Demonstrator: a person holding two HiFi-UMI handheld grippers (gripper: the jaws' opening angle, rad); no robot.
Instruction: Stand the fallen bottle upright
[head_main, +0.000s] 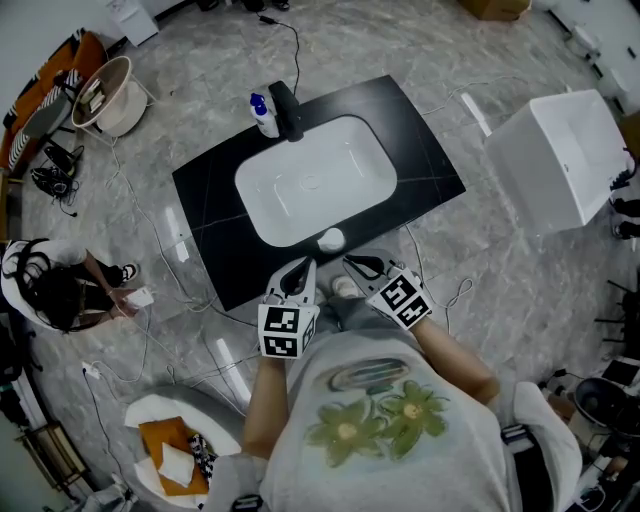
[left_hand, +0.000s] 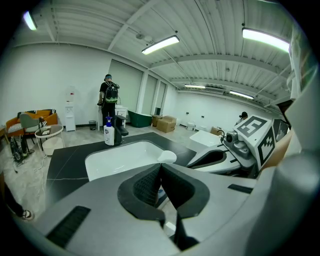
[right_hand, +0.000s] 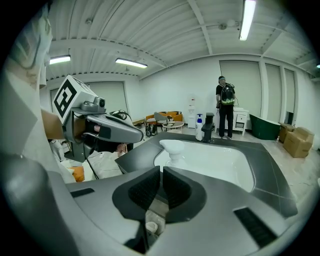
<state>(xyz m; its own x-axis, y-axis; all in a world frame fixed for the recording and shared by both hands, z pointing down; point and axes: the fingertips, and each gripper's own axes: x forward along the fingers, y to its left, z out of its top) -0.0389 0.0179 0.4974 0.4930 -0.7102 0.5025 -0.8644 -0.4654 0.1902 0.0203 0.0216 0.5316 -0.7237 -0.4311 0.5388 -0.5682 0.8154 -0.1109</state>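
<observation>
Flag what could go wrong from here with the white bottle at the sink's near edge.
1. The white bottle stands right on the near rim of the basin; a nudge could tip it into the sink.
2. The left gripper and right gripper are both shut and empty just short of it, so a careless sweep may knock it over.
3. Loose cables lie on the floor around the counter and could snag a step.

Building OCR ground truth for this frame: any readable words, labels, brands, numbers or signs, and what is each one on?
No text can be read in any view.
Pump bottle label: too small to read.
Shirt print: flowers and an oval design, any lettering blurred.
Left marker cube, right marker cube: black-and-white square patterns only, no letters or digits.
Cardboard boxes: too small to tell.
</observation>
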